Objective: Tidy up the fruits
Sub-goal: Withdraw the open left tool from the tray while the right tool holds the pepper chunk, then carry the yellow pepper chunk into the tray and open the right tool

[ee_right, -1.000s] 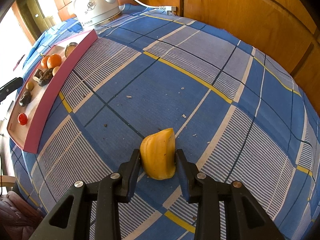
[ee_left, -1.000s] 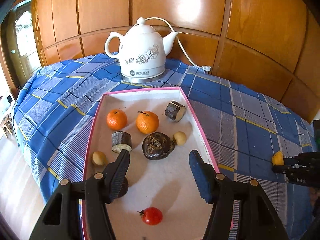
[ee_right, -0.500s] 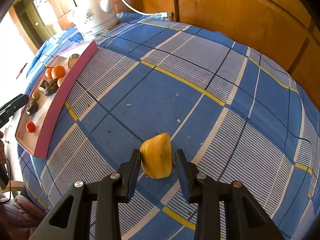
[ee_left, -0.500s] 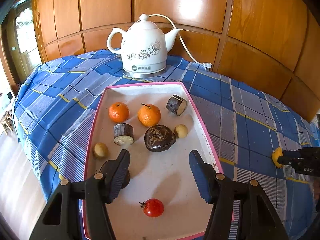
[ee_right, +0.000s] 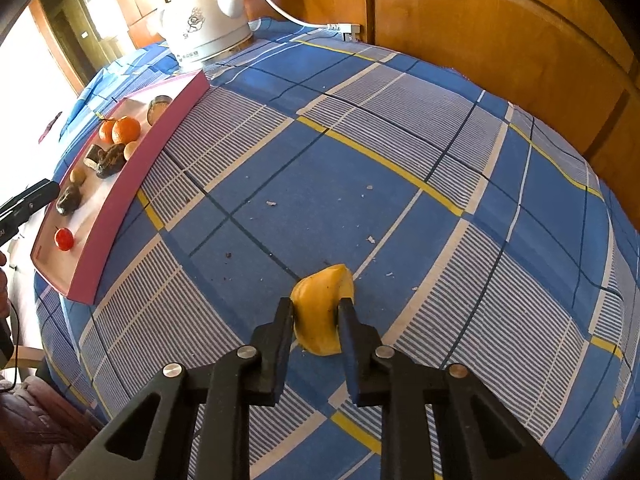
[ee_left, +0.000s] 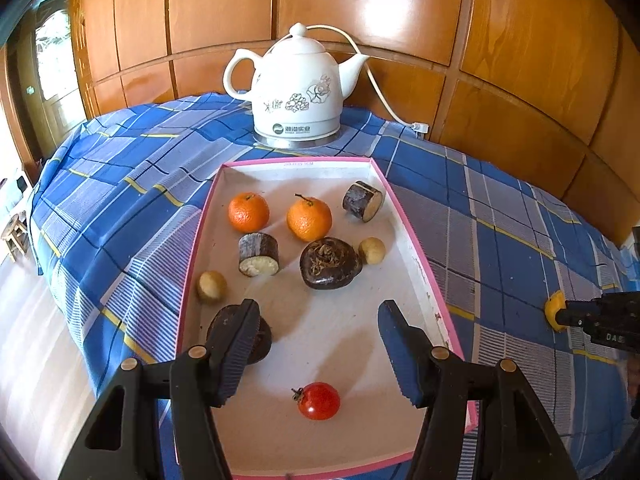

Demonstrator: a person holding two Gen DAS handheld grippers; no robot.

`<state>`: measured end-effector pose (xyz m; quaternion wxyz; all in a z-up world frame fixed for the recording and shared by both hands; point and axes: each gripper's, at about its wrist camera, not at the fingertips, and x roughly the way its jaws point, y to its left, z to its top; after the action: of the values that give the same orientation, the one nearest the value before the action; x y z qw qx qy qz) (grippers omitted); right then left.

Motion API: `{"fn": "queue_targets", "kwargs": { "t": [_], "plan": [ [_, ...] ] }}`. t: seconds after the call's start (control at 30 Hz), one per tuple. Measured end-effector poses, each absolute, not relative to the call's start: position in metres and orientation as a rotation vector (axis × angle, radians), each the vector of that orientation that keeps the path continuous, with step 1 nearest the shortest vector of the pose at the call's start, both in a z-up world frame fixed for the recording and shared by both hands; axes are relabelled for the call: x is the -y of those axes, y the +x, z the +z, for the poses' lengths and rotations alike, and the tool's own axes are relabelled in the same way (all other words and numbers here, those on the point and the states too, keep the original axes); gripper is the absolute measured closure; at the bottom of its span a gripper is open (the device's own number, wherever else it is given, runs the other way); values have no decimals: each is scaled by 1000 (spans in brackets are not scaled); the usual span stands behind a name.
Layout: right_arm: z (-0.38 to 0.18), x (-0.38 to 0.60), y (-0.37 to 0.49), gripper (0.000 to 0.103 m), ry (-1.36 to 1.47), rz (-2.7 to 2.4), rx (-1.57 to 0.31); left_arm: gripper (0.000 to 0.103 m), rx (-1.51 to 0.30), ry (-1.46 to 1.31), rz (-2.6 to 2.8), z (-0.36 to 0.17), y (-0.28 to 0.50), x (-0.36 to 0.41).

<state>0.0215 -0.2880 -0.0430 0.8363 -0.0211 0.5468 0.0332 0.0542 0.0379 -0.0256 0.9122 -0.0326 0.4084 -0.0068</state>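
The worktop (ee_right: 360, 184) is spreading out under you, its blue checked cloth running up to the wooden wall panels, and the white kettle (ee_left: 298, 92) is sitting at the far edge. Just in front of the kettle the pink-rimmed tray (ee_left: 416, 248) is lying on the left part of the worktop, already carrying two oranges, two cut log-like pieces, a dark lumpy fruit, two small pale round ones, another dark piece and a cherry tomato (ee_left: 319, 401) at its near end.

Your left hand-held gripper (ee_left: 314, 344) is hanging over the near half of that tray with its jaws standing apart and nothing between them; it is idling.

Your right hand-held gripper (ee_right: 316, 326) is the one doing the work: well to the right of the tray, it is pressing both pads against the sides of the yellow fruit piece (ee_right: 320, 312), which is resting on the cloth. So you are at the grasp step, and the pick looks just secured.

Next, I would judge, you are needing a clean lift, a carry leftward over the tray's rim, and a release onto the bare white floor near the tomato. The piece looks soft and wedge-shaped, so it may be slipping or twisting if you are squeezing unevenly.
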Motion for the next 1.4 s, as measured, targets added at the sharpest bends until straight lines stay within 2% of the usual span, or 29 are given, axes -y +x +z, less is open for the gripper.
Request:
{"fn": "queue_targets", "kwargs": {
  "t": [0.97, 1.4],
  "plan": [
    [-36, 273, 24, 84, -42, 76, -1127, 41, -825, -83, 17, -22, 39, -50],
    [-5, 204, 32, 84, 10, 233, -1046, 41, -822, -108, 16, -27, 32, -61]
  ]
}}
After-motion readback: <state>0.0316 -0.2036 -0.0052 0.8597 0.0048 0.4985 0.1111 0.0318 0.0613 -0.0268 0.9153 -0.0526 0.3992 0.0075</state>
